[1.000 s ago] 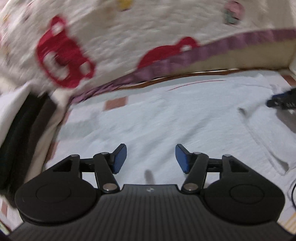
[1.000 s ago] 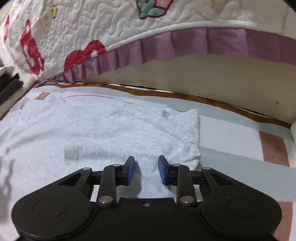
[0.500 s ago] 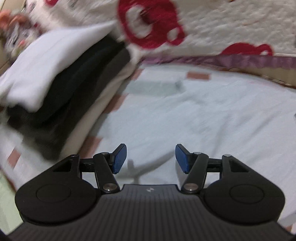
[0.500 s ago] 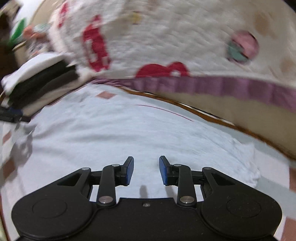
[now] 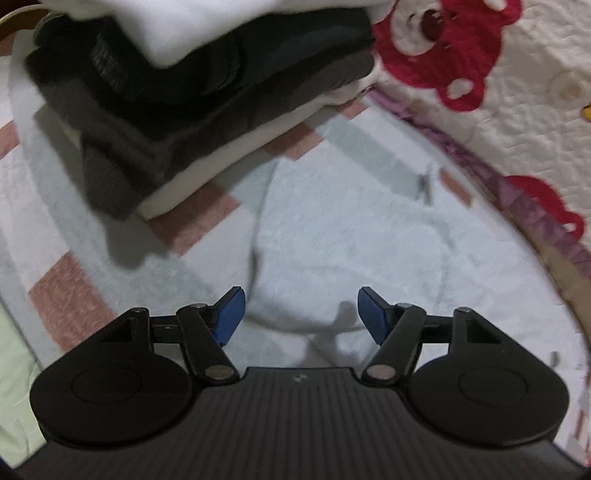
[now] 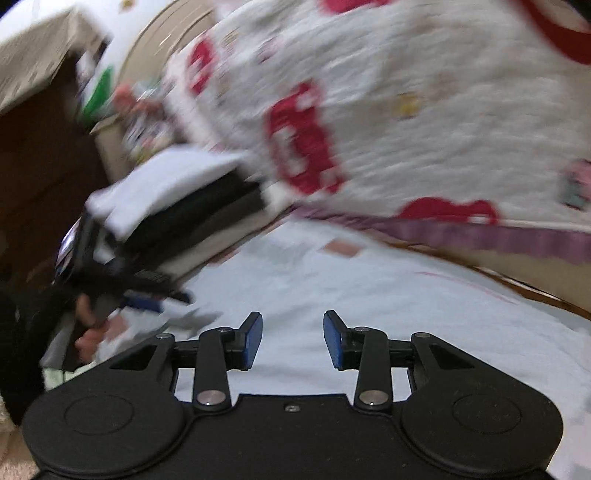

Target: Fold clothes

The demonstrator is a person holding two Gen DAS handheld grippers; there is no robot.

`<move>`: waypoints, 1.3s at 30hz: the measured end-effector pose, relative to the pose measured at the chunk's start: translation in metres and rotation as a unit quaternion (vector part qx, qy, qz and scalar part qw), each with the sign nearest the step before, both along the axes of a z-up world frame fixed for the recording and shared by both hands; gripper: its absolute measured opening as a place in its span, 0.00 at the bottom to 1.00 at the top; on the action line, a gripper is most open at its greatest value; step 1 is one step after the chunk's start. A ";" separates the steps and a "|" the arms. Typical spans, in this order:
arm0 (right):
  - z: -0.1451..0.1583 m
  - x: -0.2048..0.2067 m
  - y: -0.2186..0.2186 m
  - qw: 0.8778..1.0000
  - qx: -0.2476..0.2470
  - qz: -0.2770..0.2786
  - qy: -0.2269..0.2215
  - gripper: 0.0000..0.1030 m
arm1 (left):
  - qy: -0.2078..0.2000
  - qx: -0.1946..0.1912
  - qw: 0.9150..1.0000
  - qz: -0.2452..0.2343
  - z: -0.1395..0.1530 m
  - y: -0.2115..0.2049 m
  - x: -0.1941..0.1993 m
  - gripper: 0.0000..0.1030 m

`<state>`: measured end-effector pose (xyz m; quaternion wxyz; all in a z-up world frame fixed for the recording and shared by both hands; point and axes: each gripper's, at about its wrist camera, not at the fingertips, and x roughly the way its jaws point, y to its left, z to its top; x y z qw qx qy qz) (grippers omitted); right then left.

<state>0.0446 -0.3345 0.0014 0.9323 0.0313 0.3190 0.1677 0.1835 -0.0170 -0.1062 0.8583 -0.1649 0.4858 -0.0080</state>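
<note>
Pale garment (image 5: pixel 343 236) flat beneath both hand-held grippers, left (image 5: pixel 299 314) and right (image 6: pixel 292 339), jaws spread, empty.

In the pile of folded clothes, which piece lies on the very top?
The white piece lies on top of the pile. Under it come the black and dark grey pieces, and a cream one is at the bottom.

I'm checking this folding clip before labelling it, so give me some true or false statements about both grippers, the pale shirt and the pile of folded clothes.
1. The left gripper grips the pale grey shirt. False: its jaws stand apart, empty.
2. The stack of folded dark and white clothes lies ahead of it. True.
3. The right gripper is open. True.
4. The shirt is folded into a small square. False: it lies spread on the bed.
</note>
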 end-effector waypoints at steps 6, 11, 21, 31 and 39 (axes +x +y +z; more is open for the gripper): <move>-0.045 0.030 0.076 0.999 0.013 0.035 0.009 0.40 | -0.006 -0.079 0.995 0.064 -0.002 0.026 0.001 0.65; -0.087 0.023 0.108 0.994 -0.075 0.074 0.028 0.24 | 0.008 -0.114 0.992 0.050 -0.010 0.026 0.006 0.65; -0.111 0.028 0.088 0.994 -0.077 0.059 0.049 0.25 | 0.036 -0.128 0.989 0.063 -0.027 0.016 0.010 0.81; -0.122 0.035 0.076 0.996 -0.066 0.058 0.030 0.27 | -0.076 -0.034 0.996 0.029 0.007 0.003 0.008 0.04; -0.128 0.036 0.080 0.996 -0.053 0.066 0.031 0.27 | -0.077 0.001 0.996 0.032 0.001 0.008 0.018 0.03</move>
